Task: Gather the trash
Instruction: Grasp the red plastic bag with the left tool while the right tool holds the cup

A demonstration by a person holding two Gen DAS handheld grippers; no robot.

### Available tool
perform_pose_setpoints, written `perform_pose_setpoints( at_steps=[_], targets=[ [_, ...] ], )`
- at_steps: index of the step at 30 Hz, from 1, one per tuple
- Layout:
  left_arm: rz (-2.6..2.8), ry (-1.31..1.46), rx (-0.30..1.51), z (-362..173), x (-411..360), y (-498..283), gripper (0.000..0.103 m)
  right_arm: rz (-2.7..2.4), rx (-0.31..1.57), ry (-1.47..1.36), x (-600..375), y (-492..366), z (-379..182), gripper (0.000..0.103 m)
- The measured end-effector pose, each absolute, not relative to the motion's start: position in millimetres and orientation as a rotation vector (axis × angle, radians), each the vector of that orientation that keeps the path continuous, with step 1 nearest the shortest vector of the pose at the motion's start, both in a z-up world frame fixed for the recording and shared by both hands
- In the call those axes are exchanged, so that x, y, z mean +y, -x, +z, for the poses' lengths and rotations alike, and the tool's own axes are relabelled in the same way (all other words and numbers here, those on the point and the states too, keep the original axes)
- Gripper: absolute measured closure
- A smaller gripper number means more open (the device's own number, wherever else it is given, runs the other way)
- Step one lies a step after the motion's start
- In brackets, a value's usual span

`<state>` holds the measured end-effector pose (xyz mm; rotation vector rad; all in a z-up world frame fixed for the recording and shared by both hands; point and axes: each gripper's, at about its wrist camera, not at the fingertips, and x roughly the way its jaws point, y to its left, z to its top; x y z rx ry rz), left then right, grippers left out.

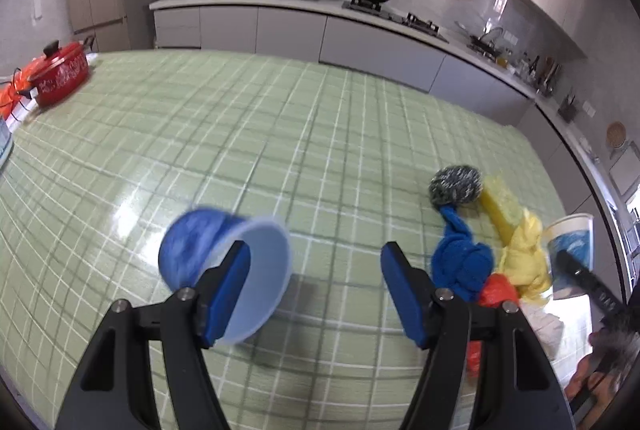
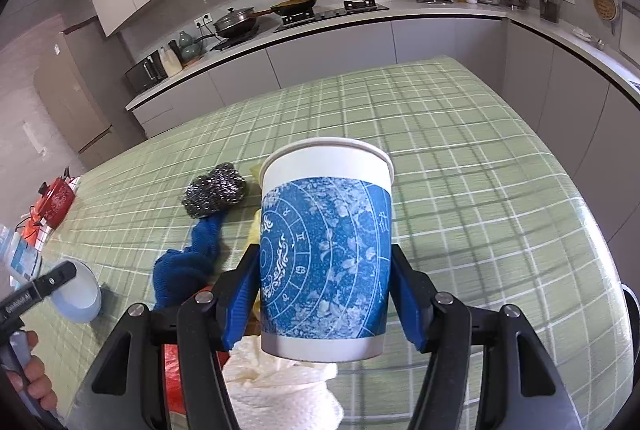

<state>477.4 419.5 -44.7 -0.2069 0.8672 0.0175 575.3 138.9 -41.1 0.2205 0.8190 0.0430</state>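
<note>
The right gripper (image 2: 325, 294) gripped an upright paper cup (image 2: 326, 250), while the left gripper's (image 1: 316, 290) fingers (image 1: 400, 294) stood open beside a tipped blue cup (image 1: 224, 262).

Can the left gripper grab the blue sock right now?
Probably yes. The left hand-held gripper is open, the blue sock lies uncovered just beside its right finger, but a tipped cup leans against its left finger.

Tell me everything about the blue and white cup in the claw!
The paper cup stands upright, clamped between the right gripper's blue fingers. It looks like white paper with a rolled rim and a blue band printed with zodiac circles and flowers. It is held over crumpled white paper, above the green checked tablecloth.
</note>
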Motion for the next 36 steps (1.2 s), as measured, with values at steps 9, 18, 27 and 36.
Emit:
perform_pose_setpoints(
  at_steps=[9, 18, 27, 36],
  targets=[
    [-0.003, 0.205, 0.806, -18.1, 415.8, -451.5, 0.034, 0.074, 0.799, -0.213, 146.7, -565.7, -34.3, 0.039],
    [0.137, 0.254, 0.758, -4.0, 452.5, -428.2, 0.034, 0.118, 0.808, -0.212, 148.1, -561.3, -35.9, 0.038],
    [0.133, 0.266, 0.798, -19.1, 436.1, -416.7, 0.034, 0.144, 0.794, -0.182, 152.0, -556.1, -32.4, 0.038],
    [-0.202, 0.178, 0.925, -49.7, 321.6, -440.1, 0.034, 0.054, 0.802, -0.188, 115.9, -535.6, -37.0, 0.039]
  ],
)
